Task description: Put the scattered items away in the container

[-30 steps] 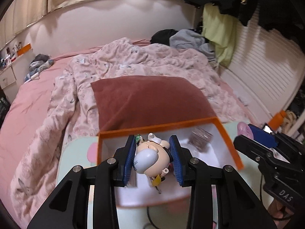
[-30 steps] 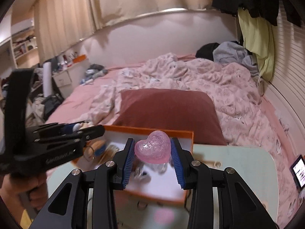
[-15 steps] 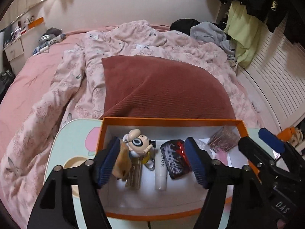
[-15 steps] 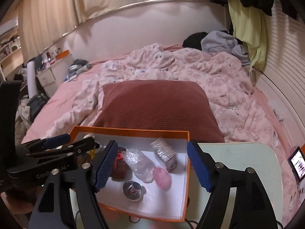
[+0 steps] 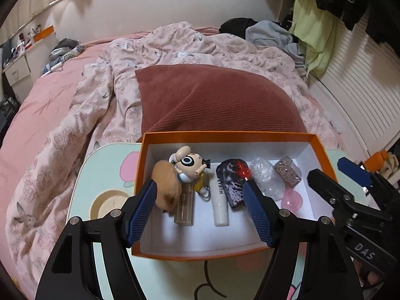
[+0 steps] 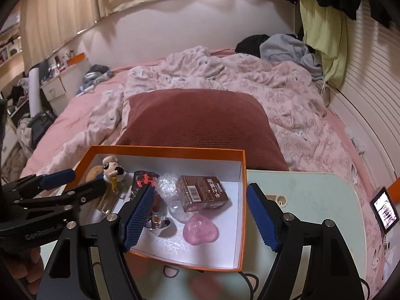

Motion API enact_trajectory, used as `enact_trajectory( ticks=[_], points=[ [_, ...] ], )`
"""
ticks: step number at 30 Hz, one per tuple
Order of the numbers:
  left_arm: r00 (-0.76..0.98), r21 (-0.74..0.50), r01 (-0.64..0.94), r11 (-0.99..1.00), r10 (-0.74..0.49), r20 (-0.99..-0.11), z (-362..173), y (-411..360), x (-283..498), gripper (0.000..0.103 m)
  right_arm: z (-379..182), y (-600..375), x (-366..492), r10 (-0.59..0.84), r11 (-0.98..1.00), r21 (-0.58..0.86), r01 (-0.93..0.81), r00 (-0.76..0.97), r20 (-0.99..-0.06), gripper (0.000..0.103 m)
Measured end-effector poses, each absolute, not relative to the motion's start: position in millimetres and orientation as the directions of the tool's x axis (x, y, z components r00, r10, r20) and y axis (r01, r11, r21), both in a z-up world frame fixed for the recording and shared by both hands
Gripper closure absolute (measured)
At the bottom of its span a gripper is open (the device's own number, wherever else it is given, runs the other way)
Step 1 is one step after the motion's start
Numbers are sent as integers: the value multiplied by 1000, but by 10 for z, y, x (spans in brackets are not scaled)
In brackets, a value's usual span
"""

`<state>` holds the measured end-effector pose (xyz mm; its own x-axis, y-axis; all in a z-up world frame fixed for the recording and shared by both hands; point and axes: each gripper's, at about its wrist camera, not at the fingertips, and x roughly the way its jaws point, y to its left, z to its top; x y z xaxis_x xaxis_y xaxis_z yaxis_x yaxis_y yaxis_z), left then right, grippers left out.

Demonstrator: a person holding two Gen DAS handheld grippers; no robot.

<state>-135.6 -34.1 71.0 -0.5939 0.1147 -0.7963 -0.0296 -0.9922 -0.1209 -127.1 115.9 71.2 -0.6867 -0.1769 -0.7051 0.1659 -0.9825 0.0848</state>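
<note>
- Sitting on the pale green table (image 6: 312,200), the orange box (image 5: 225,135) held all the small items on its white floor.
- At its left end lay a tan plush toy (image 5: 166,190) touching a cartoon figure keychain (image 5: 188,165), with a slim brown case (image 5: 185,207) partly under them.
- A white tube (image 5: 220,205) lay next to a dark speckled case (image 5: 232,182) that bore a red mark.
- Toward the right end were a wad of bubble wrap (image 5: 267,177), a brown carton (image 6: 202,192), a small metal cap (image 6: 158,220) and a pink heart-shaped piece (image 6: 200,228), the heart just in front of the carton.
- The left gripper (image 5: 200,210) hung over the box's left half with its blue-padded fingers spread wide, pinching nothing.
- The right gripper (image 6: 200,215) was likewise spread wide and empty, one finger over the box interior and the other outside its right wall, above the table.
- Beyond the box a maroon ribbed pillow (image 6: 197,122) rested on a bed with a pink floral duvet (image 5: 175,42).
- Clothes (image 6: 282,45) were heaped at the bed's far corner.
</note>
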Motion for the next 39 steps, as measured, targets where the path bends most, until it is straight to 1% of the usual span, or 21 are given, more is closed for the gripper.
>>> enact_trajectory(
  ticks=[7,10,14,16,19,21,25,26,27,29,31,32,39],
  points=[
    [-647,-103,-38,-994,103,-756,873,-339,-1038,31,797,1184,-941,-216,-975,116,189,-692,-689,27],
    [-662,-92,-58,-994,107,-742,872,-298,-786,31,761,1215,-673,-223,-972,107,210,-676,-702,27],
    [-662,-92,-66,-994,112,-741,674,-194,-399,31,580,1268,-326,-215,-970,87,227,-636,-741,26],
    [-653,-77,-66,-995,101,-750,551,-117,-244,31,474,1283,-178,-184,-974,54,220,-630,-754,26],
    [-657,1,-49,-999,31,-753,368,-20,-67,31,291,1301,35,-118,-980,-10,197,-627,-770,26],
    [-652,28,-34,-999,1,-758,261,-2,-4,31,191,1338,103,-98,-984,-16,177,-616,-782,26],
    [-611,-27,-19,-999,33,-791,63,-77,-4,31,26,1380,106,-83,-987,-10,159,-570,-818,25],
    [-606,-42,-12,-999,41,-795,43,-105,-20,25,8,1388,103,-73,-989,-16,150,-568,-820,19],
    [-605,-48,2,-999,37,-796,36,-133,-31,20,3,1390,110,-67,-989,-21,146,-571,-818,17],
    [-611,-42,17,-999,23,-791,23,-156,-38,18,-17,1375,134,-67,-988,-24,150,-574,-816,8],
    [-611,-45,7,-999,32,-791,-20,-145,-37,3,-33,1364,135,-63,-988,-28,149,-572,-818,3],
    [-607,-45,0,-999,36,-794,-33,-133,-40,0,-33,1365,132,-62,-989,-28,146,-570,-819,2],
    [-608,-48,-9,-999,44,-793,-20,-121,-20,0,-35,1368,113,-60,-990,-25,142,-567,-822,1]
  ],
)
